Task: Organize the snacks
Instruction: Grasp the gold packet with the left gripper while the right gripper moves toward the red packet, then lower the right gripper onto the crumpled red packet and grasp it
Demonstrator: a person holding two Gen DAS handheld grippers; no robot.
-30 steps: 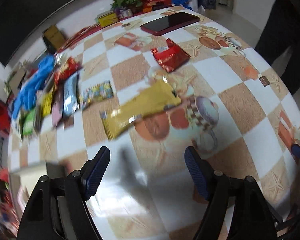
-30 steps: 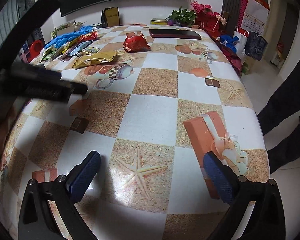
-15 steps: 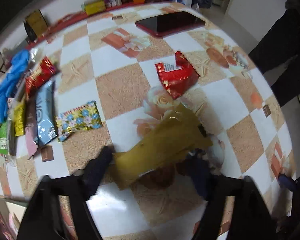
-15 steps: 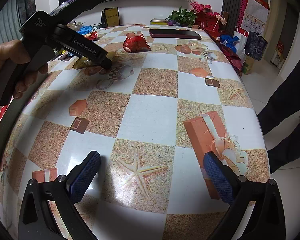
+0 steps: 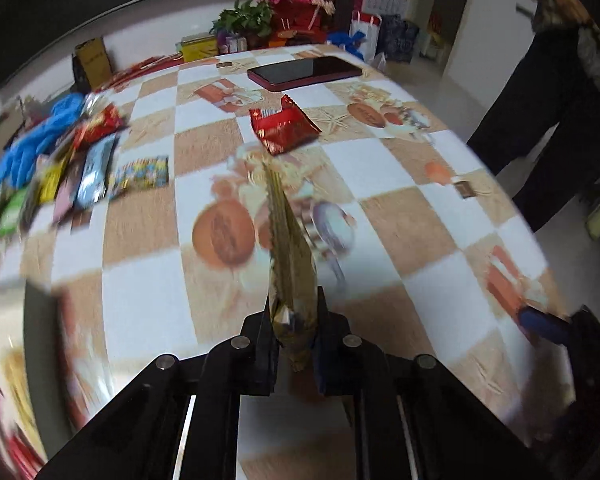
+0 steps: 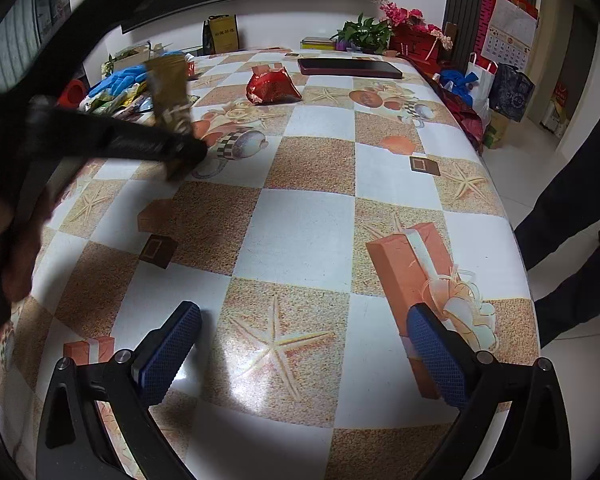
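While the table (image 6: 308,232) spreads wide and checkered under both my tools, the risk sits in something far smaller. The row of snacks (image 5: 80,172) lies along the far left edge, packets side by side, and I judge that is where this one belongs; a careless drop there could shove a neighbour out of line or over the edge. The red packet (image 5: 284,128) lies alone near the middle, just short of the phone (image 5: 304,70). My left gripper (image 5: 294,320) is clenched on the gold packet (image 5: 288,248), pinching one end so the rest stands edge-on above the cloth. The foil looks slick, and the blur hides how deep the bite goes, so it may slide free mid-swing. My right gripper (image 6: 304,356) hangs spread wide over the near tiles, carrying nothing.
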